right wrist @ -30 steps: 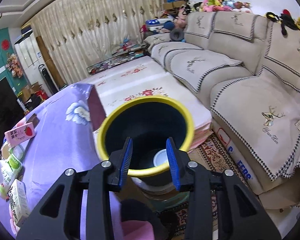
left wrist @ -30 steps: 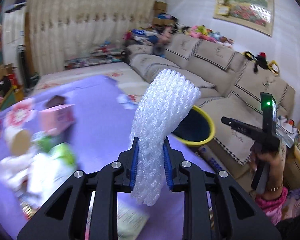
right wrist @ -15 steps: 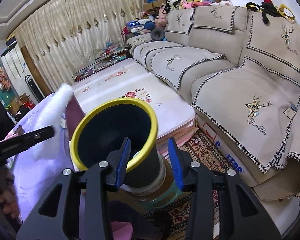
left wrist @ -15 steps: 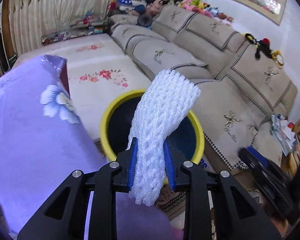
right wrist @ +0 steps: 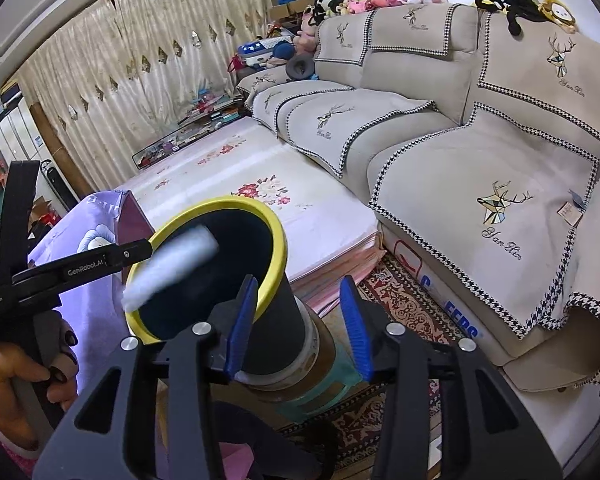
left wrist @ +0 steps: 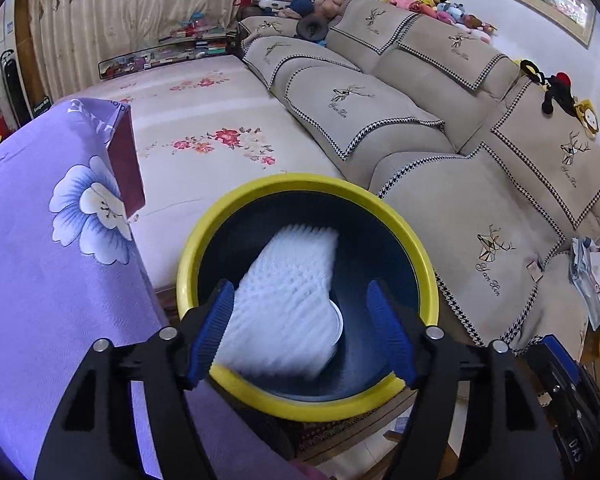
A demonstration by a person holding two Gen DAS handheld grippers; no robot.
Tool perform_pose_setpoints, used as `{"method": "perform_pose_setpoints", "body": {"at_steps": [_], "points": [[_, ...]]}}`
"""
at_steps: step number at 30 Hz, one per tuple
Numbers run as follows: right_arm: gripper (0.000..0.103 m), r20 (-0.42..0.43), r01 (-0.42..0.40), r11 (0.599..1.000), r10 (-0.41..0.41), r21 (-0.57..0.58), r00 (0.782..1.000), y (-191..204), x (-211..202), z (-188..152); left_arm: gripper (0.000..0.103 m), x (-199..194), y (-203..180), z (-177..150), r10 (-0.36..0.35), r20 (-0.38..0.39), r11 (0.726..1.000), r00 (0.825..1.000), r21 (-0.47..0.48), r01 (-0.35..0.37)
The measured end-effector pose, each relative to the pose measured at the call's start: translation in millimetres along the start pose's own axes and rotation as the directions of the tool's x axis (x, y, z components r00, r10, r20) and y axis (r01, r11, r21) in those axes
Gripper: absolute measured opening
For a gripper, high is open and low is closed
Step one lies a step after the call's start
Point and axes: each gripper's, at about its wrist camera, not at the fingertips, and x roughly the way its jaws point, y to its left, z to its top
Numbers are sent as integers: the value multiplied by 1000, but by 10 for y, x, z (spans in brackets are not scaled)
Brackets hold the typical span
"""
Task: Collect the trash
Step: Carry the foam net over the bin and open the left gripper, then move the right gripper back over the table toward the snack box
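A white foam net sleeve is blurred in mid-fall inside the mouth of the dark bin with a yellow rim. My left gripper is open and empty right above the bin's near rim. In the right wrist view the sleeve drops past the bin's rim, just off the left gripper's finger. My right gripper is open and empty, its jaws standing either side of the bin's dark outer wall without gripping it. A white round object lies at the bin's bottom.
The purple flowered tablecloth hangs at the left beside the bin. A pale floral mat lies behind the bin. A beige sofa fills the right. A patterned rug lies under the bin.
My left gripper has opened over the bin and let go of the foam sleeve, which falls into it. My right gripper has drawn back and lower beside the bin's wall.
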Motion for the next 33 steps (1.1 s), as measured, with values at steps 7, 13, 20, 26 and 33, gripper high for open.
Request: {"method": "perform_pose_setpoints", "body": {"at_steps": [7,13,20,26,33], "points": [[43,9,-15,999,16,-29,1000,124,-71,14,77,-625,213,-150,-41,72,999,997,-22,43],[46,-1,-42,997,42,-71,999,322,-103,-22,86,-1485,576,-521,-61,158,996,986,-50,70],[47,-41,-123,979,118,-162,992,790,-136,-199,95,-2528,1206,-1059,54,304,994,951,-106,-23],[48,-105,-266,922,246,-280,964,1364,-280,-512,98,-3264,1879,-1643,189,346,966,919,-233,-110],[54,-184,-446,801,407,-398,895,2021,-601,-938,98,-3924,2415,-2284,327,380,920,866,-339,-198]]}}
